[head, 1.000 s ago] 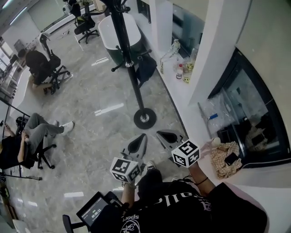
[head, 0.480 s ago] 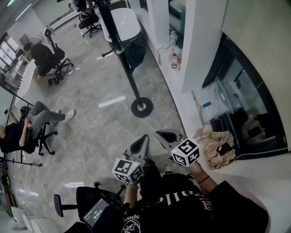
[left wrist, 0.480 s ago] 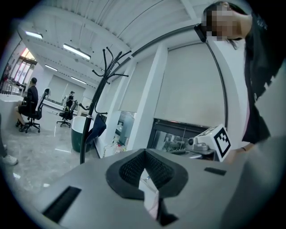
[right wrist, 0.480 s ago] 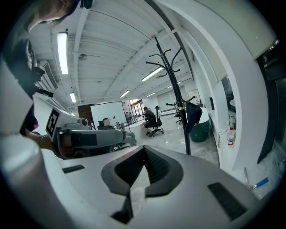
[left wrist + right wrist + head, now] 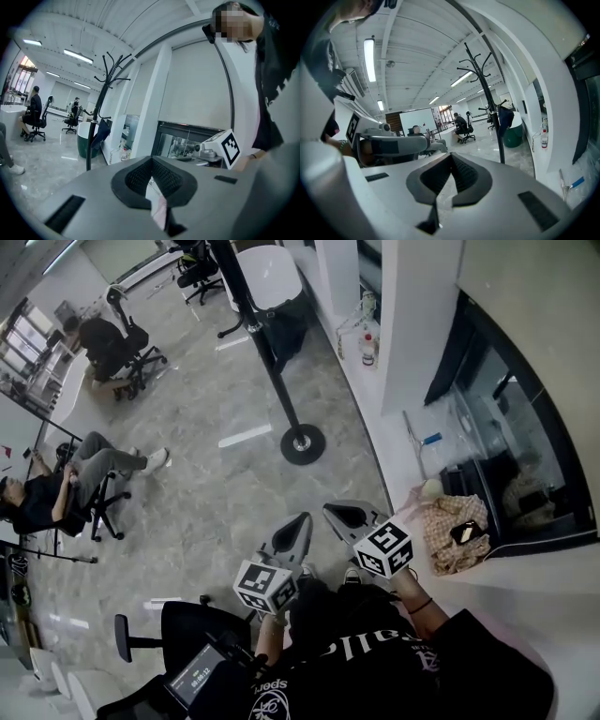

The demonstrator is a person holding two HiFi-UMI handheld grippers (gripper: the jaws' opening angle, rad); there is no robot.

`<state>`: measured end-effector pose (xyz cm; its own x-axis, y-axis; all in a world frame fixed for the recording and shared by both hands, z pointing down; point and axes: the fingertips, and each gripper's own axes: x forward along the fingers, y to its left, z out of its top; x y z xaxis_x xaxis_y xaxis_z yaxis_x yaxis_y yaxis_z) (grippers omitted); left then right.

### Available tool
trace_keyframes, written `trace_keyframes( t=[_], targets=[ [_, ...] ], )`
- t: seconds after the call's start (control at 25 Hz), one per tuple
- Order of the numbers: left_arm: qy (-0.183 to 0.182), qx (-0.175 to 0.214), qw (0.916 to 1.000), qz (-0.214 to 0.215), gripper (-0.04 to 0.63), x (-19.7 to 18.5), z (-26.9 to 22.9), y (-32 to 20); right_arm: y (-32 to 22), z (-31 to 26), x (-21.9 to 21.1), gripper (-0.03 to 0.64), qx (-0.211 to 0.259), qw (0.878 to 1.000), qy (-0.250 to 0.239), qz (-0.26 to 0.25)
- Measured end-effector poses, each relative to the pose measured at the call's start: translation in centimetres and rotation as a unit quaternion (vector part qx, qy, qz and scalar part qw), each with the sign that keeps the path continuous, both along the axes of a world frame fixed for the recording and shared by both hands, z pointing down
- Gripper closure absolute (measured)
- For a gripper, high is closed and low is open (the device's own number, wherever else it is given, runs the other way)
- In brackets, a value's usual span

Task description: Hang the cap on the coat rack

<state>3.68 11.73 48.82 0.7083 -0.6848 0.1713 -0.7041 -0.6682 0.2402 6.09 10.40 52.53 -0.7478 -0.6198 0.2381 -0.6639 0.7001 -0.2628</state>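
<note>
1. Empty, both of them: left gripper (image 5: pixel 300 521) and right gripper (image 5: pixel 330 511) clenched tight, jaws pressed together with only floor behind them, side by side at 6 o'clock in the head view.
2. Probably the cap: a beige chequered fabric heap (image 5: pixel 448 547) on the white ledge (image 5: pixel 389 460), at about 3 o'clock from the right gripper and near it. Cannot tell brim from crown in that heap. Carries a small dark object (image 5: pixel 466 532) on top, identity unclear.
3. At 12 o'clock from the grippers, well apart across the floor: the coat rack (image 5: pixel 270 362), a black pole on a round base, with a dark hanging item (image 5: pixel 289 329) partway up and bare curved hooks (image 5: pixel 110 63) at the top.
4. Judging by the slumped folds: light, soft and floppy, not fragile and not slippery. Likely to sag and fold from wherever pinched.
5. Best pinched at the firmest edge, the brim or the stitched rim of the crown, using the nearer right gripper. Avoid a loose mid-panel fold, which could slide out of the pads.
6. Deal with the small dark object first: tip or nudge it aside before lifting, or risk knocking it off the ledge.
7. For the hook, grip one side only, leaving the crown's opening free.
</note>
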Motion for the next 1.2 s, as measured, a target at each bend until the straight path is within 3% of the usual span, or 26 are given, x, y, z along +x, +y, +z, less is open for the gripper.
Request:
trace_keyframes(
  t=[0.32, 0.72, 1.2],
  targets=[
    [0.0, 0.006, 0.9999, 0.014, 0.597, -0.6, -0.1, 1.5, 1.2, 0.0, -1.3, 0.601, -0.001, 1.0, 0.002, 0.001],
    [0.011, 0.005, 0.9999, 0.002, 0.598, -6.3, -0.9, 3.5, 3.7, -0.1, -6.1, 0.601, -0.002, 1.0, 0.019, 0.008],
    [0.021, 0.005, 0.9993, 0.029, 0.598, -10.3, -0.4, 7.2, 7.8, 0.0, -10.2, 0.601, -0.002, 0.999, 0.032, 0.023]
  ],
)
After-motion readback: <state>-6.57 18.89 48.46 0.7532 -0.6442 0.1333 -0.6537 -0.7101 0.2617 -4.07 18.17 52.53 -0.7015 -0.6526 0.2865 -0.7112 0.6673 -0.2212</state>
